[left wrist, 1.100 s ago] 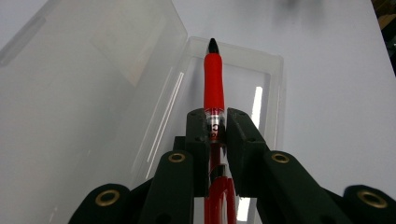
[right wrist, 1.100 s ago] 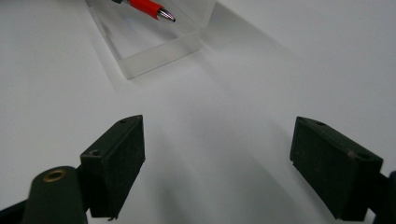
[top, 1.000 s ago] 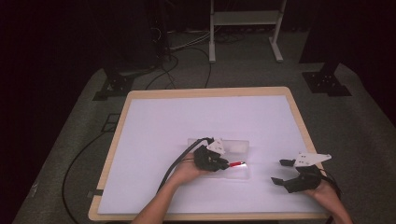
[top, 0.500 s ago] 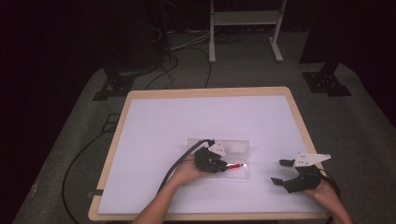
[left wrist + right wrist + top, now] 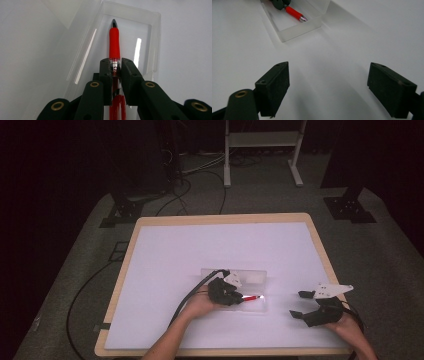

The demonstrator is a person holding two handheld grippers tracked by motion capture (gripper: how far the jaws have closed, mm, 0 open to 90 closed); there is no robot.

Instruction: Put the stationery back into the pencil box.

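nearest, along the bottom edge of the high view, the person's 2 forearms come in over the white table. on the right side the right gripper sits over bare tabletop, near the front edge, its 2 jaws spread wide with nothing between them; its own view shows the 2 black pads well apart above the plain white surface.

a little farther in, left of it, the left gripper is clamped on a red pen. in the left gripper view the 2 jaws press on the pen's clear barrel section from both sides, with the red grip and the dark tip running forward past them. the pen points into a clear plastic case that lies open on the table; its tip is over the tray half, whether it touches the tray floor i cannot tell. from the right gripper view the same pen tip lies inside the case, close to its near end wall.

beyond the case the tabletop is bare to its wooden rim. past the table lies grey floor with black cables and a white metal stand.
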